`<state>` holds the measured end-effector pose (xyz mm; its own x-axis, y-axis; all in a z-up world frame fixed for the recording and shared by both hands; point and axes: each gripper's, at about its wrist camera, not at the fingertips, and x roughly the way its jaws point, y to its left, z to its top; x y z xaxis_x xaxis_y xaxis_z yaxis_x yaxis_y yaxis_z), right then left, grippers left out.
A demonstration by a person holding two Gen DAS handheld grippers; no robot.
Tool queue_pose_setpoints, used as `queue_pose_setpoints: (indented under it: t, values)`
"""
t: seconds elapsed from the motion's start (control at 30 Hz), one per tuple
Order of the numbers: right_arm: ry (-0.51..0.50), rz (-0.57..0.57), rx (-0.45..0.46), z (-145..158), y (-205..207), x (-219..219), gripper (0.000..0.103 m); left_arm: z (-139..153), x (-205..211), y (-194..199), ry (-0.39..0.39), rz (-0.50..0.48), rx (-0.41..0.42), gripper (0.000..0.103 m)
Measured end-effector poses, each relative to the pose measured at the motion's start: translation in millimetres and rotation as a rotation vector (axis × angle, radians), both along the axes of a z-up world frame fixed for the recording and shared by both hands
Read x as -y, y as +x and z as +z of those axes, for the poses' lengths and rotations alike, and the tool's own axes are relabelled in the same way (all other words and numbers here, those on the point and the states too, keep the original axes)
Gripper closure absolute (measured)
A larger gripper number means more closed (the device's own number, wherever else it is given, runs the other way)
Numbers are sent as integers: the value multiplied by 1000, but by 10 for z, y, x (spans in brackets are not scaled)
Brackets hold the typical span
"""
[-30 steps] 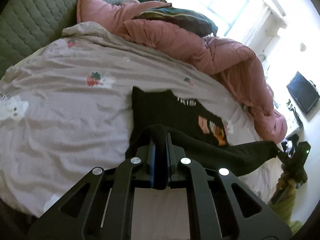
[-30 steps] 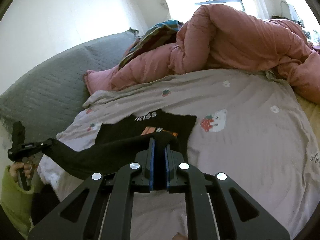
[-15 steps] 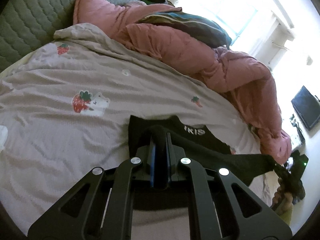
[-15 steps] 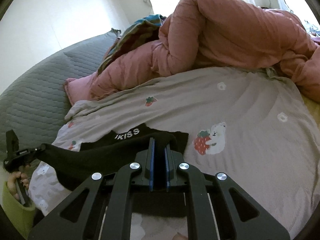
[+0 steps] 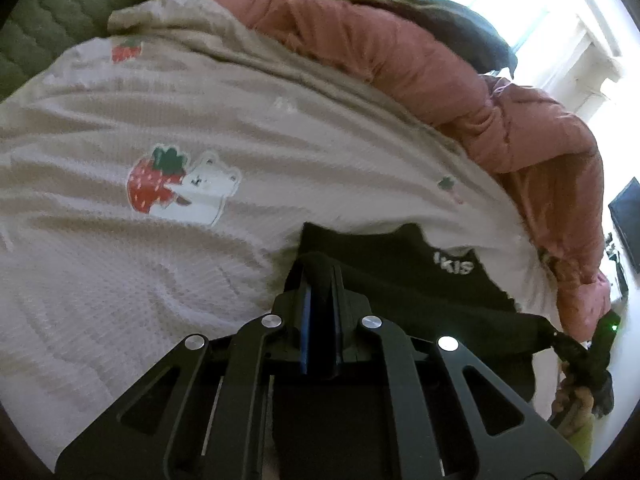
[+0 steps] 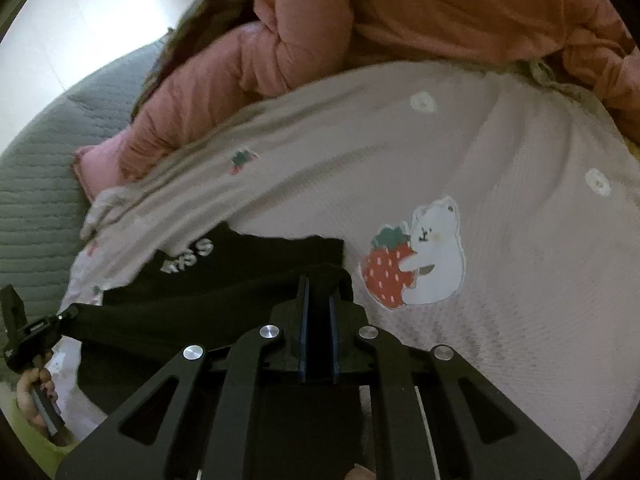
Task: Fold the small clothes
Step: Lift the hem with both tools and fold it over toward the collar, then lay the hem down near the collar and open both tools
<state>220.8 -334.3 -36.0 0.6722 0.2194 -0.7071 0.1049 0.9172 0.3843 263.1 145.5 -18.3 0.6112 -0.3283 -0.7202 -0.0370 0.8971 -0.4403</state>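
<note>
A small black garment [image 5: 416,280] with white lettering lies on the pale bedspread [image 5: 160,280]; it also shows in the right wrist view [image 6: 224,280]. My left gripper [image 5: 320,276] is shut on one corner of its lifted edge. My right gripper [image 6: 319,284] is shut on the other corner. The black edge is stretched taut between them and folded over the rest of the garment, so only the far strip with the letters shows. Each gripper is seen from the other's view, the right one [image 5: 576,352] and the left one [image 6: 40,328].
A pink duvet [image 5: 440,60] is heaped along the far side of the bed, also in the right wrist view [image 6: 360,32]. A grey-green quilted headboard [image 6: 36,168] stands at one end. Strawberry-and-bear prints [image 6: 416,260] dot the bedspread. A dark screen [image 5: 626,220] hangs at the far right.
Both grippers have carried the held edge forward over the garment. The orange print is now covered and only the lettered far strip shows. Both stay shut.
</note>
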Motion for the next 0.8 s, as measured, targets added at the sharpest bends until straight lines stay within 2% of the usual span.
queue_pose_setpoints:
  t: [0.13,0.17,0.2,0.23,0.27,0.3,0.33,0.4,0.53,0.63,0.8]
  values:
    - [-30,-2,-28,-125,70,-48,95,-184,-22,21,1,8,-24,97]
    - [-36,-1,-32,-139,75,-53,92,-202,-33,19,5,12,-24,92]
    - [-45,-5,-38,-148,79,-56,84,-214,-53,17,5,26,-24,84]
    - [-53,-11,-39,-152,74,-54,79,-213,-92,-1,-9,44,-19,81]
    - [-50,-12,-37,-146,64,-47,79,-196,-98,-20,-20,45,-9,81]
    - [-47,-13,-36,-137,57,-40,72,-166,-104,-37,-21,47,3,78]
    - [-48,-25,-27,-105,18,-25,59,-103,-112,-78,-9,52,26,75]
    - [-62,-28,0,-43,-33,-33,58,10,-113,-141,7,62,66,67]
    - [-111,-10,59,116,-217,-112,57,272,-53,-330,50,47,160,59]
    - [-170,24,99,209,-373,-261,56,410,126,-479,119,-3,209,57]
    - [-234,140,133,247,-598,-632,56,390,498,-645,249,-108,222,57]
